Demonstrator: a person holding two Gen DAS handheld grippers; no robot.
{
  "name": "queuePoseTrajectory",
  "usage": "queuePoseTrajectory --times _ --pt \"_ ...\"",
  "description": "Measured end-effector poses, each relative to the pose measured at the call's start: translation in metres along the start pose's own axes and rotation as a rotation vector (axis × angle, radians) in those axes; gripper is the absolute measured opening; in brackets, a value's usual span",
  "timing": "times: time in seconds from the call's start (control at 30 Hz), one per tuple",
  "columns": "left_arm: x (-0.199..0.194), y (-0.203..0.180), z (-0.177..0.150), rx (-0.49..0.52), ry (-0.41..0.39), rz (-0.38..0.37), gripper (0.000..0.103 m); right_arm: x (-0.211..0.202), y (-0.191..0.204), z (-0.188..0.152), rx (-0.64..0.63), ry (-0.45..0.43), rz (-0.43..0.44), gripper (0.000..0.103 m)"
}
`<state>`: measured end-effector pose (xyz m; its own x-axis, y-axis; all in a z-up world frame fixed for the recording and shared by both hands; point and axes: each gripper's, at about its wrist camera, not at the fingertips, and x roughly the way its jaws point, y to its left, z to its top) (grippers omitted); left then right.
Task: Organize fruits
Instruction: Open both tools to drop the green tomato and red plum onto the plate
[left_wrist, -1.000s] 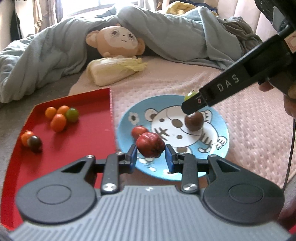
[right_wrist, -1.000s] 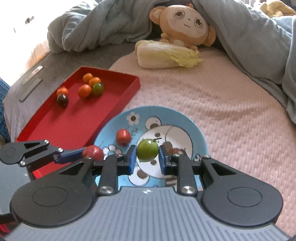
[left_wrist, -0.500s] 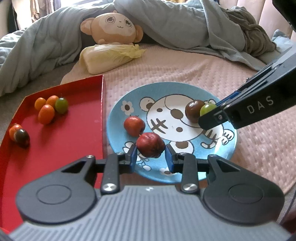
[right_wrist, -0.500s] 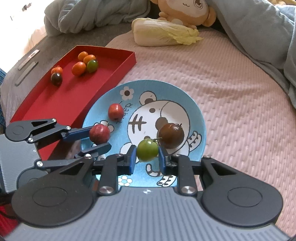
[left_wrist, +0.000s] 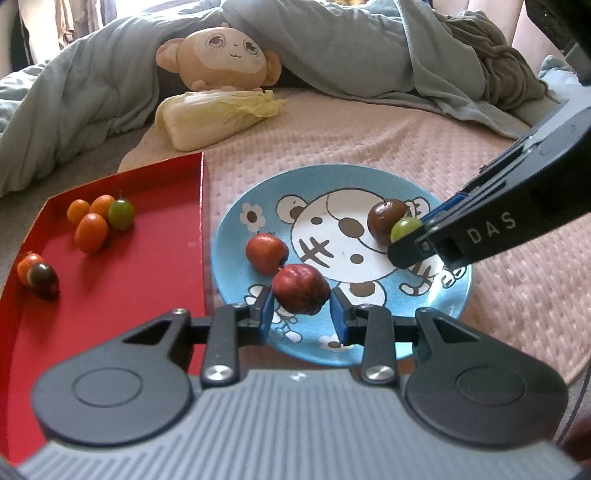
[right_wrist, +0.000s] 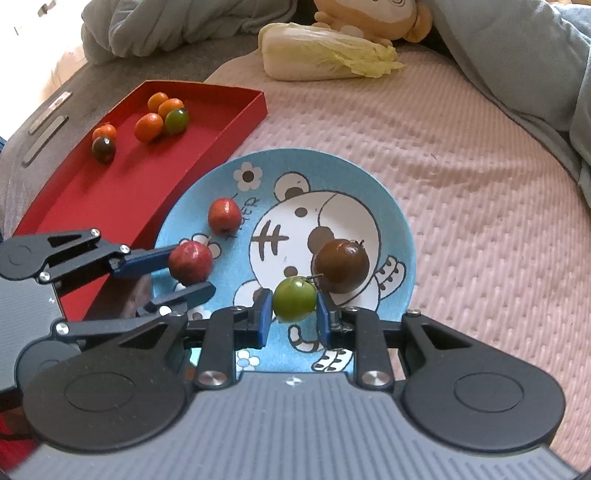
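My right gripper (right_wrist: 294, 320) is clamped on the green fruit (right_wrist: 294, 299), jaws tight on both sides, low over the blue tiger plate (right_wrist: 399, 221) and right up against the brown fruit (right_wrist: 341, 266) that sits there. Over on my left gripper (left_wrist: 302, 316), the wrinkled red fruit (left_wrist: 301, 288) sits between the jaws, but there's daylight on the right side and the pads aren't pressing: the jaws are easing apart, so I read that one as let go onto the near edge of the plate, just beside the smaller red fruit (left_wrist: 266, 254).

So the step in hand looks like delivery: fruits going onto the plate. The red tray (left_wrist: 110, 280) alongside holds the little ones, the orange kumquats (left_wrist: 90, 232), a green one (left_wrist: 120, 213) and a dark one (left_wrist: 43, 280).

Next, I'd say, the right needs to settle the green fruit on a bare patch and spread its jaws without nudging the brown neighbour; round fruit on a smooth plate will roll. The left needs to back straight out, clear of the red one.
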<state>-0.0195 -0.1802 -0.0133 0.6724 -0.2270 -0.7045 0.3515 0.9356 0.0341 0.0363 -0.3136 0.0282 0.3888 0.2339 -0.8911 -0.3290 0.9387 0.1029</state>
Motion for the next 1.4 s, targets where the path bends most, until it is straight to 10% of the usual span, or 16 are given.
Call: queuePoseTrajectory --times 0.4,1.4 --pt "-0.007 0.005 0.0 -0.027 -0.028 -0.011 0.053 -0.006 -0.006 0.006 0.049 -0.038 -0.003 0.046" --pt "-0.042 0.045 0.003 -0.071 -0.133 0.008 0.054 -0.006 0.036 0.049 0.029 -0.193 0.05 0.051"
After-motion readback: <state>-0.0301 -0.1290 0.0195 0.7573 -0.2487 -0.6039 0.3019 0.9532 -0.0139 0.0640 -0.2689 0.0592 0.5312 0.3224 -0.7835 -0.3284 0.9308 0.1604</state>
